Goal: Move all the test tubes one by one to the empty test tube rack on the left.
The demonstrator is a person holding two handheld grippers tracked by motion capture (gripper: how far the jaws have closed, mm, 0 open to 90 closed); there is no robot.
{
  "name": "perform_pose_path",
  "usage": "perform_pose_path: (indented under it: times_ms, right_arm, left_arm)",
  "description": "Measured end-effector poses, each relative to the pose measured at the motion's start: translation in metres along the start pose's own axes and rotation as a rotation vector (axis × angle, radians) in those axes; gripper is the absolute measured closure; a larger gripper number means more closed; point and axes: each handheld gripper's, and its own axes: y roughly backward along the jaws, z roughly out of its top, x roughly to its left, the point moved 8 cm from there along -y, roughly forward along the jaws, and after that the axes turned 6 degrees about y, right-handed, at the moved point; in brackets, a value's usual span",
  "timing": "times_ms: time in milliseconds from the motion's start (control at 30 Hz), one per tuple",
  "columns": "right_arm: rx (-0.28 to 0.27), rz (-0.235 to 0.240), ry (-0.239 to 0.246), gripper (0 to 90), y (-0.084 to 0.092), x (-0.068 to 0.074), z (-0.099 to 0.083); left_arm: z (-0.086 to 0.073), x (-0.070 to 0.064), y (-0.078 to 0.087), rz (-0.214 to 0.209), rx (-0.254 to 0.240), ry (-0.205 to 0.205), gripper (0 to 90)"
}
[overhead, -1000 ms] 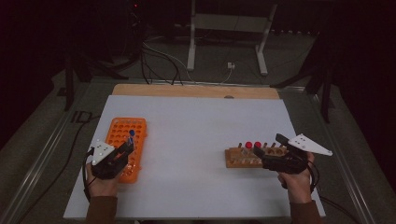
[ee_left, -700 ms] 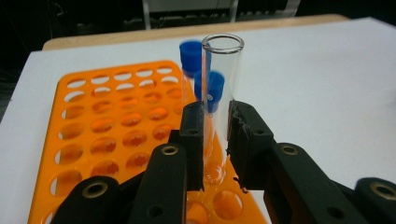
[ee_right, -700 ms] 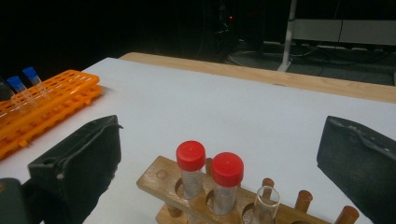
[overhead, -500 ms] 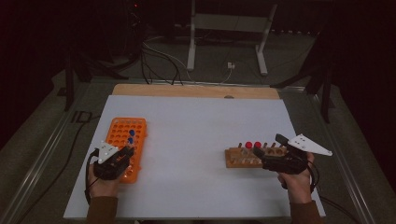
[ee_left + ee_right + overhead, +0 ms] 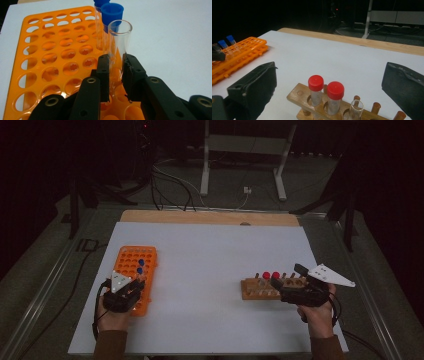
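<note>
My left gripper (image 5: 136,281) (image 5: 116,60) is shut on a clear, uncapped test tube (image 5: 120,32), held upright over the near right part of the orange rack (image 5: 131,260) (image 5: 50,50). Two blue-capped tubes (image 5: 140,266) (image 5: 112,11) stand in the rack just beyond it. My right gripper (image 5: 289,277) (image 5: 329,67) is open, its jaws wide apart on either side of the wooden rack (image 5: 255,290) (image 5: 299,96). That rack holds two red-capped tubes (image 5: 270,275) (image 5: 315,83) and an open glass tube (image 5: 356,107).
Both racks rest on a white sheet (image 5: 210,255) covering the table, with a bare wooden strip (image 5: 210,217) along its far edge. Beyond the table, a metal stand (image 5: 240,150) and cables lie on the dark floor.
The left gripper, still holding the clear tube, has shifted slightly toward the near end of the orange rack. The right gripper has stayed where it was.
</note>
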Motion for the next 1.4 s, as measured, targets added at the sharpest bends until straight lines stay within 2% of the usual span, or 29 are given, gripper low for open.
perform_pose_path:
  times_ms: [200, 433, 667, 800, 867, 967, 1167, 1233, 1400]
  right_arm:
    - [0.002, 0.002, 0.002, 0.0, 0.0, 0.0, 0.0]
    - [0.001, 0.001, 0.003, 0.0, 0.001, -0.001, 0.0]
    - [-0.003, 0.003, 0.006, 0.0, 0.001, -0.001, 0.0]
    - [-0.004, -0.002, 0.002, 0.0, 0.002, -0.003, 0.0]
    - [-0.005, -0.004, 0.001, 0.0, 0.002, -0.004, 0.0]
    - [-0.009, -0.008, -0.005, 0.0, 0.003, -0.006, 0.0]
    - [0.009, -0.028, -0.006, 0.2, 0.003, -0.014, -0.004]
    - [0.022, -0.047, 0.003, 2.0, 0.003, -0.017, -0.006]
    - [0.044, -0.072, -0.007, 10.1, 0.001, -0.026, -0.014]
  left_arm:
    - [-0.002, -0.001, -0.003, 0.011, 0.018, -0.01, 76.9]
    - [-0.003, -0.001, -0.001, 0.004, 0.014, 0.006, 75.6]
    - [-0.002, -0.004, 0.001, 0.0, 0.004, 0.02, 64.4]
    - [0.002, -0.003, 0.008, -0.007, -0.032, 0.043, 58.2]
    - [0.004, -0.003, 0.011, -0.01, -0.059, 0.06, 52.5]
    - [0.009, -0.004, 0.017, -0.044, -0.099, 0.065, 49.9]
    - [0.017, -0.004, 0.026, -0.086, -0.176, 0.097, 34.6]
    - [0.02, -0.005, 0.028, -0.083, -0.198, 0.098, 25.5]
    - [0.027, -0.006, 0.031, -0.083, -0.24, 0.117, 14.0]
